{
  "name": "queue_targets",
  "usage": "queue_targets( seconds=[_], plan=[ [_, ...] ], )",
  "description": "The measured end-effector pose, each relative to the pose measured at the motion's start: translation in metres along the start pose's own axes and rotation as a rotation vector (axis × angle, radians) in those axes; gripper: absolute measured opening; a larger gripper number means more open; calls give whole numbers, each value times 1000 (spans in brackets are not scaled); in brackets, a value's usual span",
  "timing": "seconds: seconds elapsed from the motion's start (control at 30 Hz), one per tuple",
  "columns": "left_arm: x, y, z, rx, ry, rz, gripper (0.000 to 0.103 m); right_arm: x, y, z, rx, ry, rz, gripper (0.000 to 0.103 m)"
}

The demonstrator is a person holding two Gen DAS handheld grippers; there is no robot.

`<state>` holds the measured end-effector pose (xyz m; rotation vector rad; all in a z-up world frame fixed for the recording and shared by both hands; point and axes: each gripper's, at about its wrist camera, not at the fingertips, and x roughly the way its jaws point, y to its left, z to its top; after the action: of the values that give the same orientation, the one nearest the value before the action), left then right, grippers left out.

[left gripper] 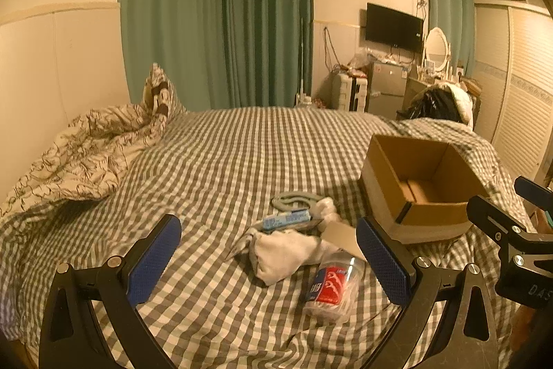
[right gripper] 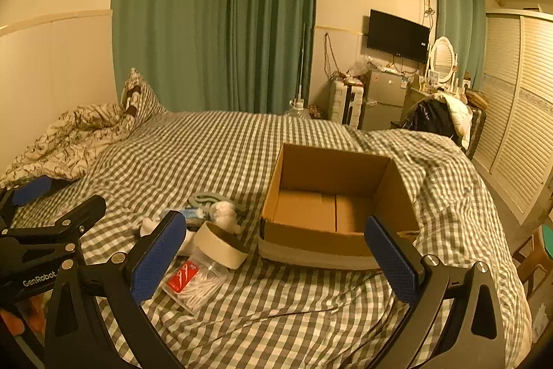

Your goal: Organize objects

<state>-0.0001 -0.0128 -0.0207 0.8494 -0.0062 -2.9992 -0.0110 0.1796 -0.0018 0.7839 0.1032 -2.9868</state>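
2 tools, both spread wide and holding nothing: my left tool (left gripper: 269, 260) hangs over the clutter, my right tool (right gripper: 276, 260) faces the cardboard box (right gripper: 337, 206). The box sits open-topped on the bed (right gripper: 214, 147), just right of the pile, presumably as the place to put things (it looks bare inside). The clear swab box (left gripper: 331, 287) lies nearest me, long axis running away and slightly right. Beside it lie a white sock (left gripper: 287, 253), tape roll (right gripper: 221, 242) and what may be a tissue packet (left gripper: 285, 220).
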Motion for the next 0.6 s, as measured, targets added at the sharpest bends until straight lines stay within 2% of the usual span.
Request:
queue_targets(
  seconds=[0.2,0.33,0.53,0.6],
  plan=[
    [15,2,-9,10,35,9,103,19,8,-8,-16,43,9,103],
    [27,13,-13,16,66,49,103,33,14,-15,-22,73,20,103],
    [51,33,-24,17,133,105,103,76,43,-43,-71,194,69,103],
    [56,37,-28,14,146,108,103,97,53,-56,-85,260,86,102]
  ],
)
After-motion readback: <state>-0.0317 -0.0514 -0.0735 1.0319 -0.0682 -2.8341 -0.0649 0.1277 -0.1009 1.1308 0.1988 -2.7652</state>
